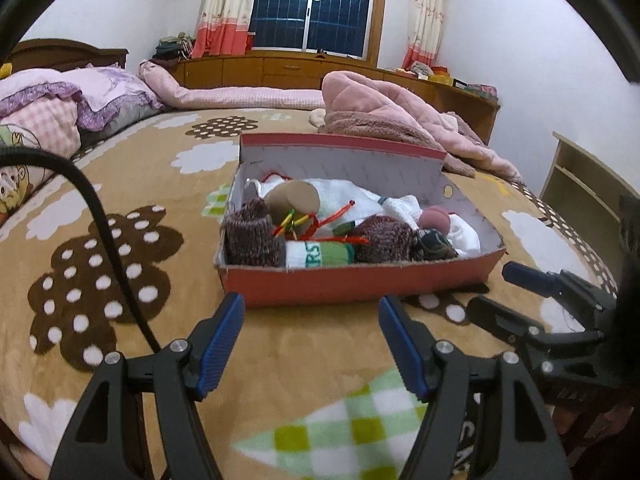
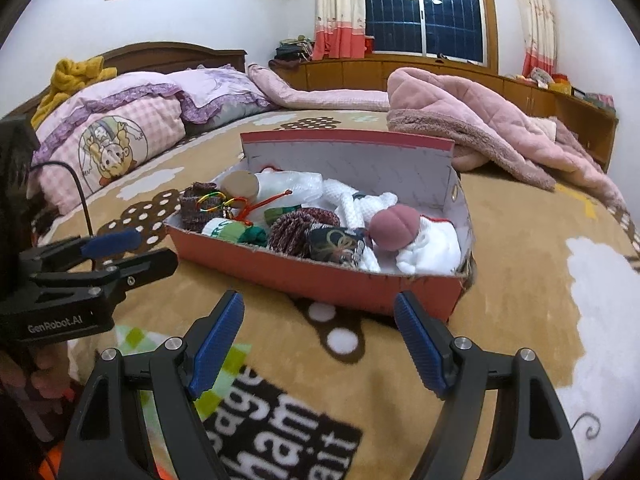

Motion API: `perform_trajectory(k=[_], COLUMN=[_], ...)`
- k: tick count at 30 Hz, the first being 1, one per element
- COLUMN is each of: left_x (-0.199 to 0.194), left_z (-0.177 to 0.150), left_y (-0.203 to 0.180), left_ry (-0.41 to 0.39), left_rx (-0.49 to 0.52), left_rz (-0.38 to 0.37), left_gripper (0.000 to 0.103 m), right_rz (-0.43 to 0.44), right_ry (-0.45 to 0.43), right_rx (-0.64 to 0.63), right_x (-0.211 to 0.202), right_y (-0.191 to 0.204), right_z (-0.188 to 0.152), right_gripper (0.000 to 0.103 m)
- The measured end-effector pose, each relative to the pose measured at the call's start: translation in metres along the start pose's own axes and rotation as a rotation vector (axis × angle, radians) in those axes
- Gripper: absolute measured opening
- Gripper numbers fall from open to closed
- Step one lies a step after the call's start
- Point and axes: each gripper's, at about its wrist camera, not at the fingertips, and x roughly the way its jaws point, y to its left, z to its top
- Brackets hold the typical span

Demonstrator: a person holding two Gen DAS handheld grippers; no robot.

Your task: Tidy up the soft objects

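A red cardboard box (image 1: 352, 282) (image 2: 320, 276) sits on the brown blanket, filled with soft things: knitted maroon pieces (image 1: 252, 236) (image 2: 296, 224), a rolled white and green sock (image 1: 320, 254) (image 2: 236, 232), white cloths (image 1: 344, 196) (image 2: 428, 246), a pink ball (image 1: 434, 218) (image 2: 394, 226), a dark patterned pouch (image 2: 336, 244) and coloured strings (image 1: 304, 224). My left gripper (image 1: 312, 328) is open and empty just in front of the box; it also shows in the right wrist view (image 2: 140, 248). My right gripper (image 2: 320, 336) is open and empty before the box's near right corner; it also shows in the left wrist view (image 1: 492, 292).
The bed's brown patterned blanket (image 1: 120, 264) (image 2: 520, 280) surrounds the box. A pink quilted blanket (image 1: 392, 120) (image 2: 480, 128) lies heaped behind it. Pillows (image 2: 132, 136) lie at the headboard on the left. A wooden cabinet (image 1: 280, 68) runs under the window.
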Motion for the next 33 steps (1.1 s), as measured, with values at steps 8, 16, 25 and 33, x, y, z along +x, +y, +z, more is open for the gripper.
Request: perform_trajectory(k=[8,16,25,33], left_x=[0.007,0.019,0.033,0.040], left_z=[-0.016,-0.031,-0.035,-0.034], left_y=[-0.001,-0.003,-0.007,-0.008], left_ry=[0.106,0.209,0.258,0.260], left_rx=[-0.009,0.011,0.019,0.029], left_rz=[0.010,0.037,0.040,0.041], left_gripper=[0.074,0.074,0.076,0.078], right_rz=[-0.010,-0.028,-0.099,-0.113], right_ry=[0.067,0.120,0.218,0.257], right_rx=[0.034,0.039,0.066,0.091], right_x=[-0.001,0.000,0.019,0.030], right_y=[-0.010,-0.010,-0.009,-0.011], right_z=[-0.009,-0.017,-0.025,-0.022], right_gripper=[0.079,0.079,0.079,0.079])
